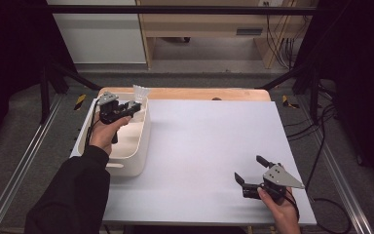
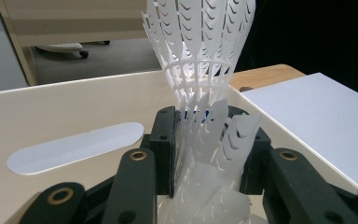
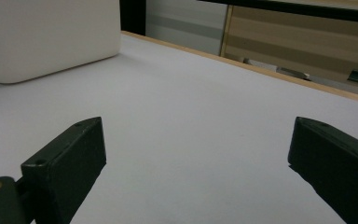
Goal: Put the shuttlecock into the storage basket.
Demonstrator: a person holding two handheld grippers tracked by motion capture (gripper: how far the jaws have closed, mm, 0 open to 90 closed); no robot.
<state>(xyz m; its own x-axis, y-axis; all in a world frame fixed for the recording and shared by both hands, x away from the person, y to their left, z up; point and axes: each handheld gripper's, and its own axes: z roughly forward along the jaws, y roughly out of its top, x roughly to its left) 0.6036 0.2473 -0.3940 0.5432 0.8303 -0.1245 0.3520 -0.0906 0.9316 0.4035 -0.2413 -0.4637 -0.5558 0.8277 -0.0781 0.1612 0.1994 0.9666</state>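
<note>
— What carries everything here?
— A wooden table point(image 1: 185, 93), almost wholly covered by a pale grey sheet point(image 1: 209, 156); bare wood shows along the far edge.
— And directly on it?
— A white plastic bin point(image 1: 135, 146) at the far left, overhanging the sheet's left edge.

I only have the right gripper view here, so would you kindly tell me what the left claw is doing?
Observer: The left claw is shut on a white plastic shuttlecock, seen up close in its own view.
Operator: Thank you. Where is it holding that?
Observer: Over the white bin at the table's left edge, in the high view.
Operator: And which way does the shuttlecock point?
Observer: Its skirt sticks out past the claw, above the bin's far rim.
</note>
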